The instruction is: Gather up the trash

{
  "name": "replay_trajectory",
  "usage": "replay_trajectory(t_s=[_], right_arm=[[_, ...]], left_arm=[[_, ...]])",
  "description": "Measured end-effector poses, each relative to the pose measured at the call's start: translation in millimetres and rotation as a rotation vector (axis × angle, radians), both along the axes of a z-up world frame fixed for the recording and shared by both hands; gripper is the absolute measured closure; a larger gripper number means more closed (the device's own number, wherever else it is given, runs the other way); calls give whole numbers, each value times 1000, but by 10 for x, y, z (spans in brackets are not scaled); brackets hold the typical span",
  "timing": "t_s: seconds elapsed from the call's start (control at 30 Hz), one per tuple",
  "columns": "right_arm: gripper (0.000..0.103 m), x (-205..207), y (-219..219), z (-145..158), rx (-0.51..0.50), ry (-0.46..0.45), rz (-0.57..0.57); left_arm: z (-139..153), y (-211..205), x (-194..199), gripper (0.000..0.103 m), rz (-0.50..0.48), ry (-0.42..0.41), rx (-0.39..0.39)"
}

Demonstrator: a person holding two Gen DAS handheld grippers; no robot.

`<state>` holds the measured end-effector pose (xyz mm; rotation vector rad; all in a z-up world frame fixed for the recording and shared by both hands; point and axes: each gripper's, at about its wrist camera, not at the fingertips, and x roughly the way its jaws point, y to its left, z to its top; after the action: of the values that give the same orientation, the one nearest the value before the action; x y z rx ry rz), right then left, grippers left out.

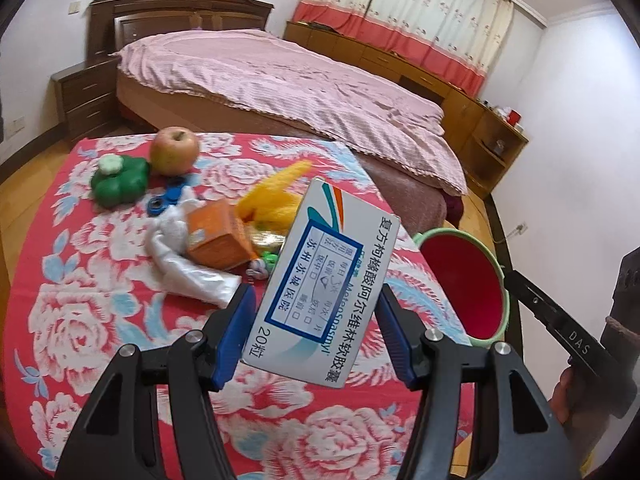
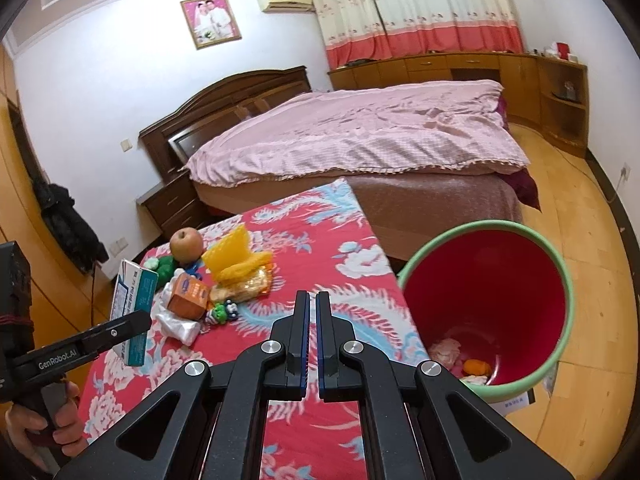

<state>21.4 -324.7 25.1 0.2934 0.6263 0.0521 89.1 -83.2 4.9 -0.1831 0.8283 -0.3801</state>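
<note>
My left gripper [image 1: 314, 304] is shut on a white and teal medicine box [image 1: 320, 284], held above the red floral tablecloth [image 1: 100, 320]; the same medicine box [image 2: 134, 312] shows at the left of the right wrist view. A red bin with a green rim [image 2: 486, 300] stands off the table's right edge, with some scraps at its bottom. The bin [image 1: 464, 284] lies right of the held box. My right gripper [image 2: 312, 300] is shut with nothing in it, over the table beside the bin. An orange carton [image 1: 218, 236], a white plastic bag [image 1: 180, 264] and a yellow foam net [image 1: 276, 196] lie on the cloth.
An apple [image 1: 174, 150], a green pepper toy [image 1: 120, 180], blue rings [image 1: 168, 196] and a small toy [image 2: 222, 312] lie on the table too. A bed with a pink cover [image 1: 280, 80] stands behind it, wooden cabinets [image 2: 460, 68] along the wall, wooden floor [image 2: 580, 240] around the bin.
</note>
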Motion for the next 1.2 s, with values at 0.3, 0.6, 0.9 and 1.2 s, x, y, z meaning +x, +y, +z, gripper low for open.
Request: replay_trajectory(t_s=[0.3,0.6,0.9,1.2], right_arm=[[100,-139,-365,2,23,-12,-82],[100,-211,-733,-93,43,4,-166],[100,-142,-960,-254,79,51,-192],[96,-19,-744,-312,72,86,-132]], left_arm=[[13,-429,43,42,-92,-8,30],[-49,-889,165,42,-188,2,52],[-169,-1247,235,42,-249,31,66],[-176,-980,294,42,-145,27,78]])
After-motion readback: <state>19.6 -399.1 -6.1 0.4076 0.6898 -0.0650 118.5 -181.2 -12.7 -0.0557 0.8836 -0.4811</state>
